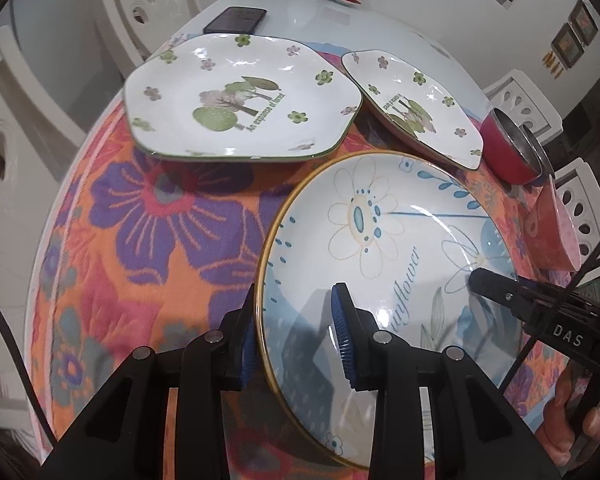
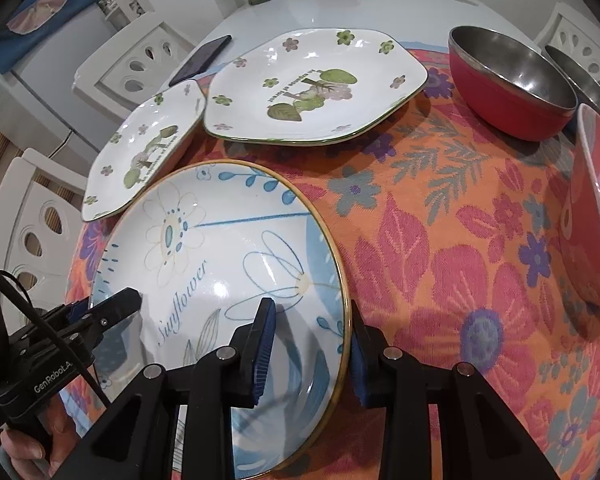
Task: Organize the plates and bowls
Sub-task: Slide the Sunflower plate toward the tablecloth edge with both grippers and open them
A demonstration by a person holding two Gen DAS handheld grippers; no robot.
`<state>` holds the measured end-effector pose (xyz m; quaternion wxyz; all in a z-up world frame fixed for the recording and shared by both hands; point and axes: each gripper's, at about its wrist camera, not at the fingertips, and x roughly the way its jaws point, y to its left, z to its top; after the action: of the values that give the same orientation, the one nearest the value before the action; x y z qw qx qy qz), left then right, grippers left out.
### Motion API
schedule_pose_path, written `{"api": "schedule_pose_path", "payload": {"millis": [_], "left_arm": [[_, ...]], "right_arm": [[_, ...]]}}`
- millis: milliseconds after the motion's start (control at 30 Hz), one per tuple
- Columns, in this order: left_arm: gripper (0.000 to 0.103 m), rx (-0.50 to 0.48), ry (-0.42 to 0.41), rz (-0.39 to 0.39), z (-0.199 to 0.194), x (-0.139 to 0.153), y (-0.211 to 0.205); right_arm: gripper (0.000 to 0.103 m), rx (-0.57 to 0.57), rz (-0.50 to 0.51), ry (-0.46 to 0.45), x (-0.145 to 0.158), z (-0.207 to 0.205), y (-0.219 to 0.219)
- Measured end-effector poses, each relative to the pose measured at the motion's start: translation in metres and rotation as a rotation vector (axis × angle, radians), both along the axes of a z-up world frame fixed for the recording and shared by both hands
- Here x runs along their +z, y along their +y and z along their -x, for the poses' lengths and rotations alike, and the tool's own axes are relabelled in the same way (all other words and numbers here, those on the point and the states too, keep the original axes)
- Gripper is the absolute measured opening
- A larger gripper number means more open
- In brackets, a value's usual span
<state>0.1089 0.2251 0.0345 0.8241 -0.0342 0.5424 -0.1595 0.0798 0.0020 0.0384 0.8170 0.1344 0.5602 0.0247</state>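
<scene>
Right wrist view, second steel bowl, fridge

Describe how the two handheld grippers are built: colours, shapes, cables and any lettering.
Both are matte black, angular frames with round silver pins at the linkage joints. Each finger carries a ribbed blue pad. The left gripper shows white "GenRobot.A" lettering on its body in the right wrist view, with black cables trailing from it. The right gripper shows white "DAS" lettering in the left wrist view, with a thin black cable beside it.

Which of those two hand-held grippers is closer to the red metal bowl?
Right. The right hand-held gripper clamps the sunflower plate's rim on the side facing the red bowl; the left hand-held gripper clamps the far rim.
</scene>
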Motion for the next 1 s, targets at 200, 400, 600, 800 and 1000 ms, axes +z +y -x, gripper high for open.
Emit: {"api": "schedule_pose_path", "payload": {"millis": [200,400,600,800,1000], "left_arm": [[0.030,0.027,0.000,0.006,0.022,0.013,0.015],[0.030,0.023,-0.041,-0.033,0.050,0.029,0.030],[0.030,0.009,-0.065,-0.046,0.071,0.039,0.035],[0.030,0.005,-0.045,-0.054,0.082,0.028,0.035],[0.030,0.000,-0.024,-0.069,0.087,0.016,0.033]], "right_arm": [[0.034,0.005,0.008,0.009,0.017,0.025,0.018],[0.034,0.030,0.000,0.018,0.025,0.061,0.041],[0.034,0.042,-0.011,0.015,0.031,0.085,0.049],[0.035,0.045,-0.006,0.027,0.025,0.092,0.050],[0.035,0.045,-0.005,0.055,0.011,0.095,0.050]]}}
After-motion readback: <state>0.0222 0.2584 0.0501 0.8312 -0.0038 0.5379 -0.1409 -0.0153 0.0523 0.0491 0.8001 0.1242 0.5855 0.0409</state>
